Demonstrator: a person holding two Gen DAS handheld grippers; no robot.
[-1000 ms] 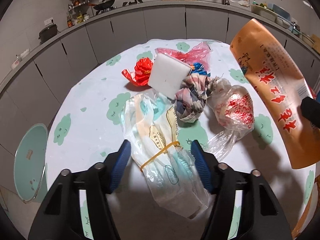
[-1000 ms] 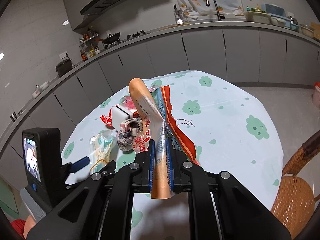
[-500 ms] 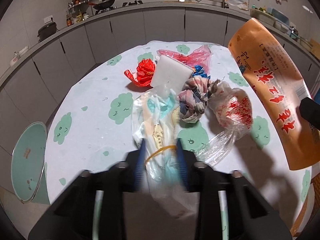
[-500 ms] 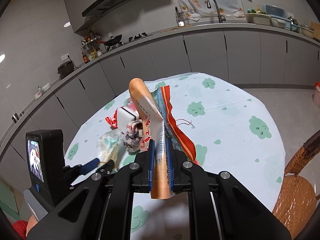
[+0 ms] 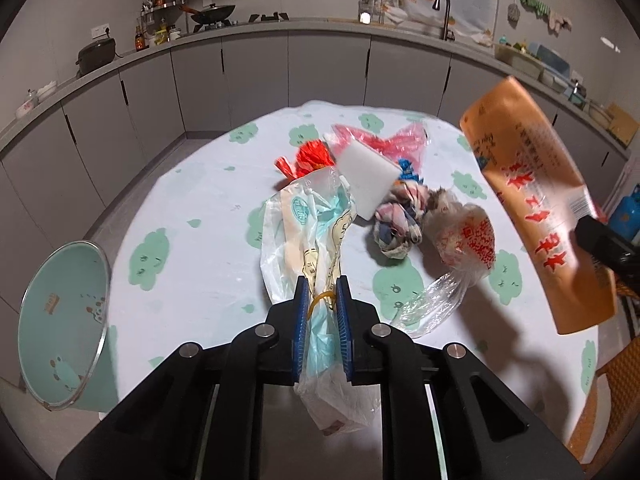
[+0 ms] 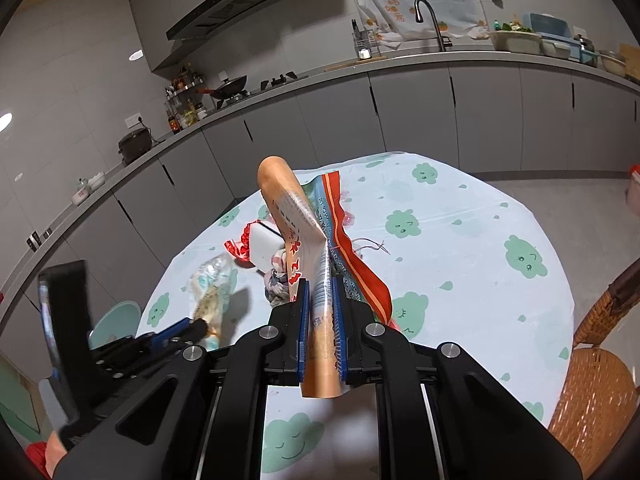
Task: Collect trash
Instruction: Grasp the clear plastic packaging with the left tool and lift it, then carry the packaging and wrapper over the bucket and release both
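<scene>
The left gripper (image 5: 322,312) has just been closing and is now clamped on the clear plastic bag (image 5: 308,232) at its yellow rubber band, the bag's upper end raised off the counter (image 5: 192,208). The right gripper (image 6: 320,320) is clamped on the orange wrapper (image 6: 296,232) (a second, red-edged wrapper lies against it), held above the cloth. Beyond the bag, on the counter: a printed clear bag (image 5: 464,240), a crumpled cloth wad (image 5: 396,224) and a white block (image 5: 368,178) — clustered, touching. Farthest lie a red wrapper (image 5: 312,156) and pink plastic (image 5: 384,142).
</scene>
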